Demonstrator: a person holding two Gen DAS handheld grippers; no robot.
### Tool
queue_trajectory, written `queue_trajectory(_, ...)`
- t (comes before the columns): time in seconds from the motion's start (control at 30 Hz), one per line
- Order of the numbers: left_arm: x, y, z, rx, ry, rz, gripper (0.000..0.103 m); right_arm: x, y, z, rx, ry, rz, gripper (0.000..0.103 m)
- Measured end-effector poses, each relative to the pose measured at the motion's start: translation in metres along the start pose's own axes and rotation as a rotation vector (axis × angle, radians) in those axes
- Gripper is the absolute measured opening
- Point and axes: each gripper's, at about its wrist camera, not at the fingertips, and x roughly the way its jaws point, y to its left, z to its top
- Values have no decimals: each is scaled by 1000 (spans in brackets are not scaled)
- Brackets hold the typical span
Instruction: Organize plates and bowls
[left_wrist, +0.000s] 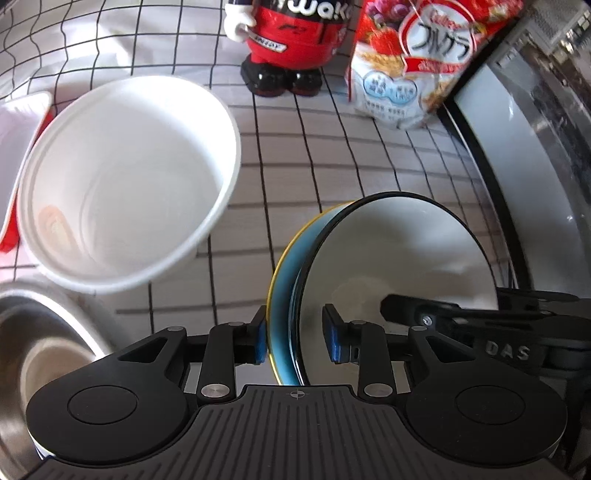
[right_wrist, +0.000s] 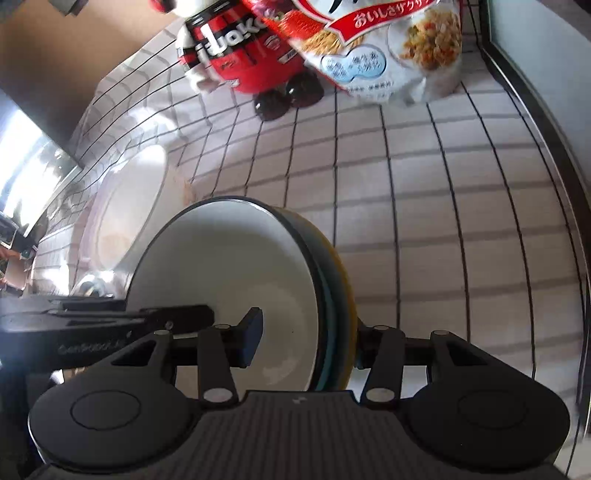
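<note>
A white tablecloth with a black grid (left_wrist: 332, 155) fills both views. In the left wrist view, at ten o'clock, a large white plastic bowl (left_wrist: 129, 177) sits tilted beside a red-edged white tray (left_wrist: 18, 147); a stainless steel bowl (left_wrist: 44, 354) lies at eight o'clock. At twelve o'clock stand a red cola-bottle figurine (left_wrist: 288, 48) and a red and white cereal bag (left_wrist: 413, 62).

The task's thing, a small stack of nested bowls (left_wrist: 388, 273) with white inside, black rim, and blue and yellow outer walls, stands on edge at centre, lifted above the cloth. The left gripper (left_wrist: 295, 338) straddles its rim, one blue pad touching the outside, the other standing slightly off the inside: nearly closed, grip seemingly loose. The right gripper (right_wrist: 306, 336) straddles the opposite rim; its outer finger is hidden behind the stack, so I cannot tell how tightly it holds.

Judgement: the stack is being carried between both grippers; next it likely needs levelling and setting down, perhaps into a larger bowl, without slipping.

Only the left view shows the steel bowl and tray; only the right shows a brown wall (right_wrist: 74, 55) at ten o'clock
</note>
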Motion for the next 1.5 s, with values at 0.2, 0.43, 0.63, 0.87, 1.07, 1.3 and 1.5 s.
queue_trajectory(0.2,8,0,25,-16,-34,28,32,14,-4,31,1,-35,-18,48)
queue_trajectory(0.43,-7,3,26,-2,-61,22,28,4,3,34,-23,-79,-66,48)
queue_trajectory(0.63,-59,14,22,38,-139,-34,27,-38,32,38,-76,-199,-180,48)
queue_trajectory(0.87,-120,86,39,-85,-314,-37,27,-59,98,63,-162,-227,-162,48)
queue_trajectory(1.07,-107,149,67,-181,-287,76,27,-13,147,92,-198,-89,-118,48)
queue_trajectory(1.3,-64,173,69,-210,-174,56,27,46,162,98,-210,22,-206,47)
queue_trajectory(1.5,-42,175,66,-202,-122,-2,28,85,170,96,-228,113,-209,19)
